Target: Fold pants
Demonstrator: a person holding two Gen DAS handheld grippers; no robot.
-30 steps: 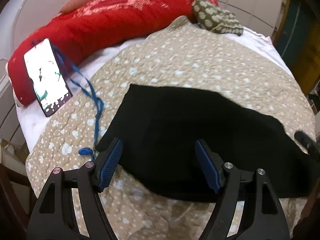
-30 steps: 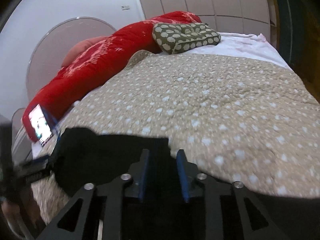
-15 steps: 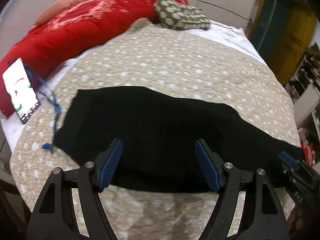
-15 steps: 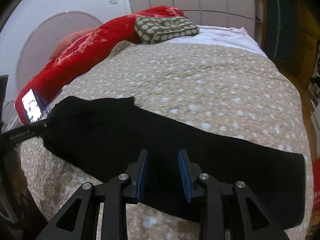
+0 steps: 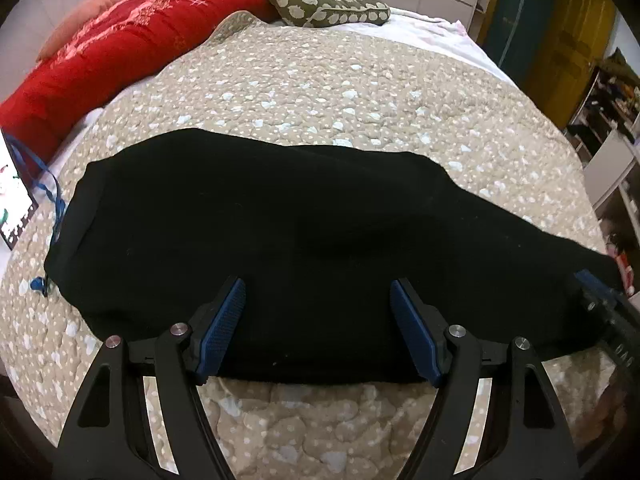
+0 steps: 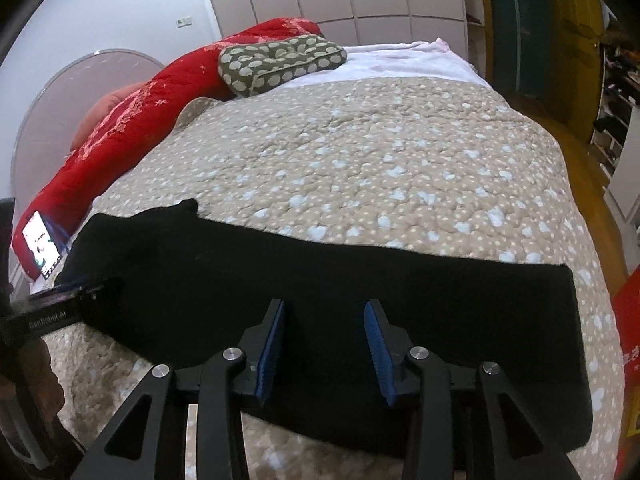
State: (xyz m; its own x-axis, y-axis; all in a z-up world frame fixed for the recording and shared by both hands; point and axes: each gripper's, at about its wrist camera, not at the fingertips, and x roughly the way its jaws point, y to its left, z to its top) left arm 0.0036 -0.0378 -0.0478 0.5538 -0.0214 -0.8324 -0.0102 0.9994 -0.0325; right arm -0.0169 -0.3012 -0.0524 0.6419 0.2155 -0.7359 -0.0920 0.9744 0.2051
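Black pants [image 5: 280,232] lie flat in a long band across the near part of a beige dotted quilt [image 5: 340,92]. My left gripper [image 5: 316,286] hovers over their near edge, open wide, with nothing pinched between its blue pads [image 5: 222,328]. My right gripper [image 6: 324,305] hangs over the pants [image 6: 320,272] further along. Its jaws are opening, and the cloth lies flat beneath them, not gripped. The right gripper [image 5: 600,300] shows at the right edge of the left wrist view. The left gripper [image 6: 72,296] shows at the left edge of the right wrist view.
A red bolster [image 5: 100,52] and an olive dotted cushion [image 5: 324,4] lie at the head of the bed. A lit phone [image 6: 40,248] on a blue lanyard [image 5: 44,184] rests beside the pants' left end. The quilt drops off toward a wooden floor [image 6: 576,152] on the right.
Both views have swung to the right along the bed. The pants now lie stretched out full length. The right jaws have spread wider; the left jaws stay wide.
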